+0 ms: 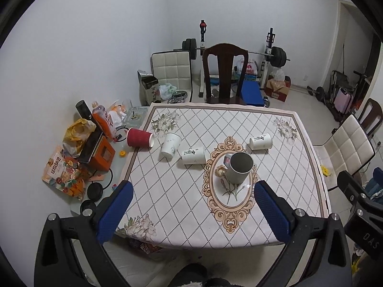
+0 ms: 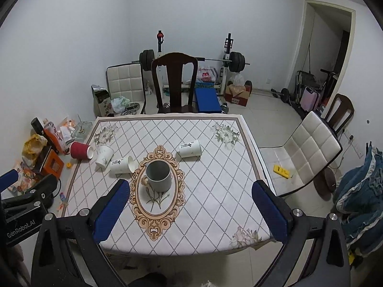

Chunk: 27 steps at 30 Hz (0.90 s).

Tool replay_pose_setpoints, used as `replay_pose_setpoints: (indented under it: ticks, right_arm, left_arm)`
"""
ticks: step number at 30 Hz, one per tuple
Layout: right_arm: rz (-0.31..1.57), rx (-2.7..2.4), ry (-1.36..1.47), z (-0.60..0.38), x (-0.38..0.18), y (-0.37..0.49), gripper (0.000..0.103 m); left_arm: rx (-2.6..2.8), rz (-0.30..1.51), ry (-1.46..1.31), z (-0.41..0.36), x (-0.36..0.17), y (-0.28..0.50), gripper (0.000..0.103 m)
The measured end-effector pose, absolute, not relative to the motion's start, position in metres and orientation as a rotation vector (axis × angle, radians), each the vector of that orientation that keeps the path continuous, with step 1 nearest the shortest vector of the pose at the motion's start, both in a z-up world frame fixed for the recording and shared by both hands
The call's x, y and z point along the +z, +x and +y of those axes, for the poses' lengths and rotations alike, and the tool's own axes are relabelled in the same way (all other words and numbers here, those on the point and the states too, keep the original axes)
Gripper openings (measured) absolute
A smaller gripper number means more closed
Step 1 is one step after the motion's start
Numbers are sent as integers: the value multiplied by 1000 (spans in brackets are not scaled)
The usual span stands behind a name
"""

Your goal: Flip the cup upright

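A grey mug [image 1: 239, 168] [image 2: 159, 175] stands upright, mouth up, on the oval medallion at the table's middle. Three white paper cups lie on their sides: one beside the mug [image 1: 193, 155] [image 2: 122, 165], one further left [image 1: 170, 145] [image 2: 104, 155], one on the far right [image 1: 260, 141] [image 2: 190, 148]. A red ribbed cup [image 1: 139, 138] [image 2: 80, 150] lies on its side at the table's left edge. My left gripper [image 1: 192, 199] and right gripper [image 2: 191, 199] are both open and empty, held above the table's near edge, short of the mug.
The table [image 1: 275, 205] wears a diamond-patterned cloth. Snack bags, a bottle and boxes [image 1: 79, 153] crowd its uncovered left strip. A dark wooden chair [image 1: 223, 71] stands at the far side, a white padded chair [image 2: 308, 153] at the right. A weight bench stands behind.
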State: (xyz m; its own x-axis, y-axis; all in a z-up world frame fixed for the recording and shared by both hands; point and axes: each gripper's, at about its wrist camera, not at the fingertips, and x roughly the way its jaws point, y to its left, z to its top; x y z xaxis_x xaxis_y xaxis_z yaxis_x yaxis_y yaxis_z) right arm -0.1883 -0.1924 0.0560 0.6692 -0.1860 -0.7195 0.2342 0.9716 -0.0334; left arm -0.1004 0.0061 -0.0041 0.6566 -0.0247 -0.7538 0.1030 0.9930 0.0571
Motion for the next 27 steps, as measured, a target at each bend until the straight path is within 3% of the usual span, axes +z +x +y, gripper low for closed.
replay_pose_setpoints:
  ticks: [27]
  right_arm:
    - [829, -239, 59, -194, 47, -187, 103]
  left_arm:
    - [-41, 850, 95, 9, -11, -108, 103]
